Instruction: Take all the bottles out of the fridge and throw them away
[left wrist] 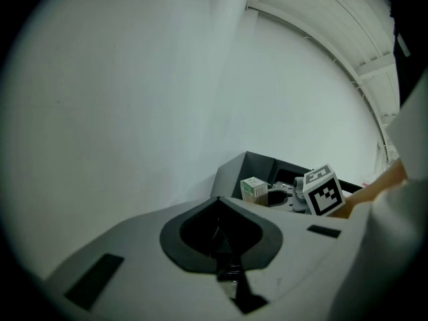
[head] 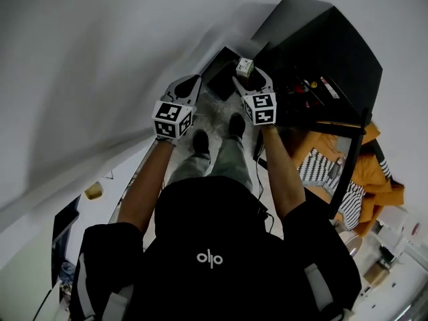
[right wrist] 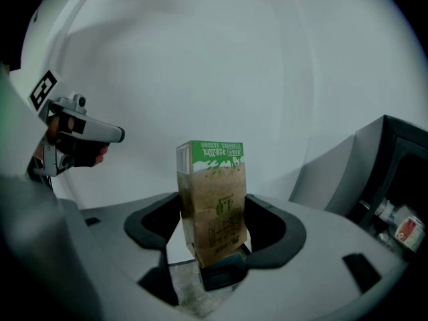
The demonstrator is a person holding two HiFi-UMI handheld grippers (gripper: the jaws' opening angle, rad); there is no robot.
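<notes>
My right gripper (right wrist: 214, 249) is shut on a small brown drink carton (right wrist: 212, 196) with a green top, held upright between the jaws. In the head view the carton (head: 244, 66) sits at the tip of the right gripper (head: 246, 76), above a black bin (head: 223, 80) on the floor. The left gripper (left wrist: 218, 234) is shut with nothing in it; in the head view the left gripper (head: 193, 81) hangs left of the right one. The open dark fridge (right wrist: 394, 179) stands at the right, with a bottle (right wrist: 401, 227) on a shelf inside.
A white wall fills the left and far side. The fridge (head: 321, 52) holds small items on its shelves. Orange and striped cloth (head: 348, 172) lies at the right, behind a dark bar. The person's feet (head: 200, 140) stand just short of the bin.
</notes>
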